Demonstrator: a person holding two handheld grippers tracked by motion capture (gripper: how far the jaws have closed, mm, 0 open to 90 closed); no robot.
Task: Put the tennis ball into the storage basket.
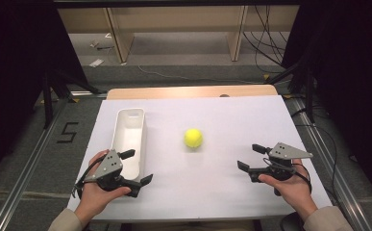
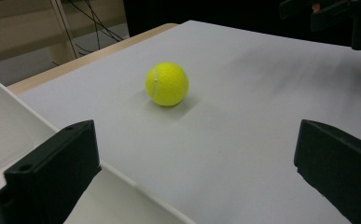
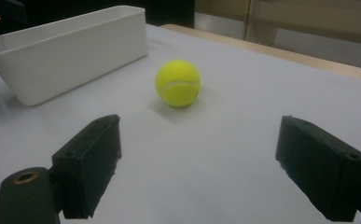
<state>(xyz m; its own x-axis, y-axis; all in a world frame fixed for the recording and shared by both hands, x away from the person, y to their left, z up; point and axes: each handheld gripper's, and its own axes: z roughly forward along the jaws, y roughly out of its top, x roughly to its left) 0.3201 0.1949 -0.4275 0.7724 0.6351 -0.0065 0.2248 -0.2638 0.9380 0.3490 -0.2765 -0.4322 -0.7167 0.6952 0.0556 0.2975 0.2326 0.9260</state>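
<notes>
A yellow tennis ball (image 1: 193,137) rests on the white table sheet near the middle; it appears too in the left gripper view (image 2: 167,84) and the right gripper view (image 3: 178,83). A long white bin (image 1: 129,139) lies left of it, empty as far as I see. My left gripper (image 1: 136,167) sits at the bin's near end, open, one jaw over the bin's rim. My right gripper (image 1: 251,157) hovers at the near right, open, pointing toward the ball. Nothing is between either pair of jaws.
The white sheet (image 1: 222,115) covers a wooden table whose far edge (image 1: 188,91) shows. Beyond it are wooden shelf legs and cables on the floor. Metal rails run along both sides of the table.
</notes>
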